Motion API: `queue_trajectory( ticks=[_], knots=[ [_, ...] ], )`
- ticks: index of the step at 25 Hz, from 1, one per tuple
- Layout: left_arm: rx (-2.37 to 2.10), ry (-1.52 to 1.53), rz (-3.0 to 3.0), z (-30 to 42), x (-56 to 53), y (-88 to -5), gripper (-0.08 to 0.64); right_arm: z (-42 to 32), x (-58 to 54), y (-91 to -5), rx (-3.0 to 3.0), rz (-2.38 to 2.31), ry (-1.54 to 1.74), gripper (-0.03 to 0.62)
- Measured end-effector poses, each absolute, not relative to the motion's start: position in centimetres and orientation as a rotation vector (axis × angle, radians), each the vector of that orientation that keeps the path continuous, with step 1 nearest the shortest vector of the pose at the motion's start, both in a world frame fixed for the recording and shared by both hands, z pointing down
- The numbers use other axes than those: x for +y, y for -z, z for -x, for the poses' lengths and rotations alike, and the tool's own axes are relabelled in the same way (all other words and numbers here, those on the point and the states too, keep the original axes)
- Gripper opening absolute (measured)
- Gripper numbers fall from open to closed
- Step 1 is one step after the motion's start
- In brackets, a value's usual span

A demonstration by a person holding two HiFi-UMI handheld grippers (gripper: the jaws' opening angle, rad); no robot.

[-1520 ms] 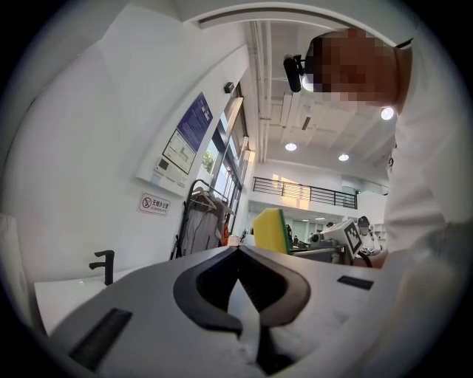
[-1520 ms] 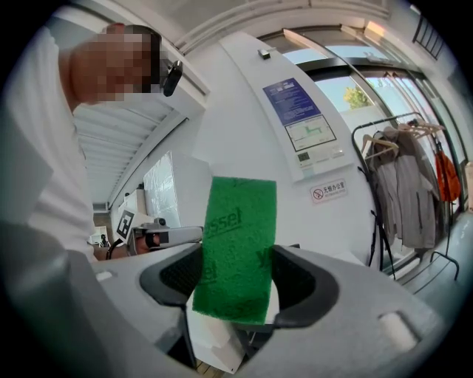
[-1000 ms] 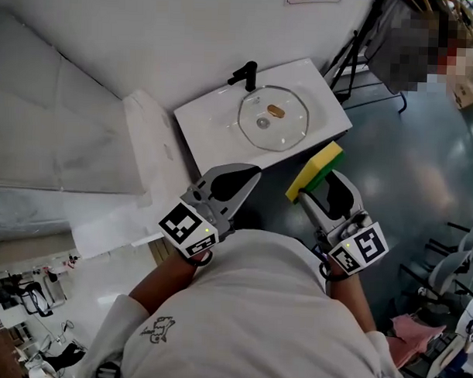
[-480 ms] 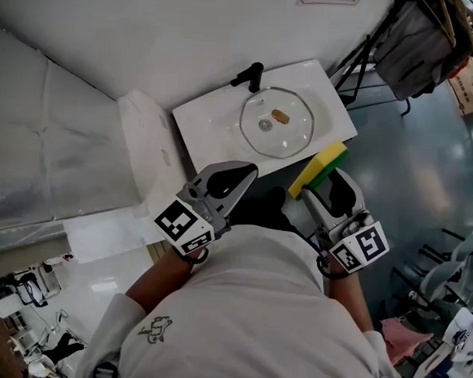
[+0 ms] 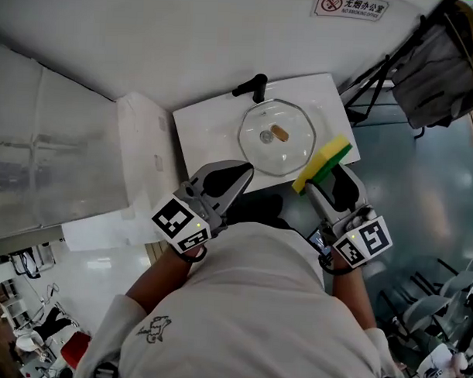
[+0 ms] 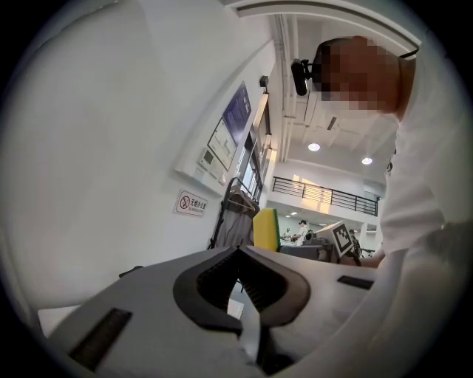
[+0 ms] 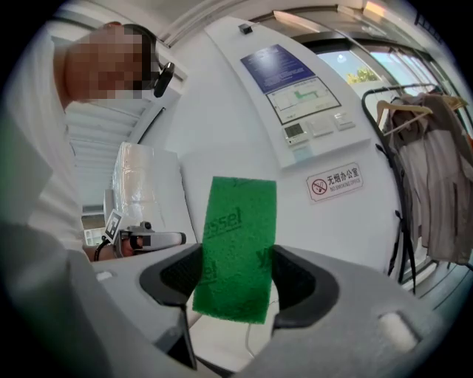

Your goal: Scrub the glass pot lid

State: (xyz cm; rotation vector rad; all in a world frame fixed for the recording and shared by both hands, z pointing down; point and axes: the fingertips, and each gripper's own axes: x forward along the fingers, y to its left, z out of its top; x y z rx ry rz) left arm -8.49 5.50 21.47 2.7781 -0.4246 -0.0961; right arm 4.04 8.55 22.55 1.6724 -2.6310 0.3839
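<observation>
A round glass pot lid [image 5: 277, 137] with a small knob lies in a white washbasin [image 5: 204, 127] below a black tap [image 5: 252, 86]. My right gripper [image 5: 317, 187] is shut on a yellow and green sponge [image 5: 322, 163], held at the basin's near right corner, just beside the lid's rim. The right gripper view shows the sponge's green face [image 7: 236, 247] clamped between the jaws. My left gripper [image 5: 238, 177] is shut and empty at the basin's near edge, left of the lid. In the left gripper view its jaws [image 6: 238, 260] meet, with the sponge [image 6: 266, 227] beyond.
A white wall runs behind the basin, with a no-smoking sign [image 5: 350, 6]. Plastic-wrapped white panels [image 5: 52, 139] stand to the left. A rack with hanging clothes [image 5: 442, 67] stands at the right over a shiny grey floor [image 5: 422, 206].
Both grippers have moved forward toward the basin. The sponge, once over the floor short of the basin, now reaches its near right corner. The left gripper stays shut.
</observation>
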Motion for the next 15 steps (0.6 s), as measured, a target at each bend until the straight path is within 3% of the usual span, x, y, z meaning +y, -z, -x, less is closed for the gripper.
queue_trajectory(
  ticks=[15],
  knots=[
    [-0.593,-0.032,-2.635,5.1,-0.4,-30.1,0.008,-9.1,2.6,-27.5,-2.648,-1.492,-0.508,0.291]
  ],
)
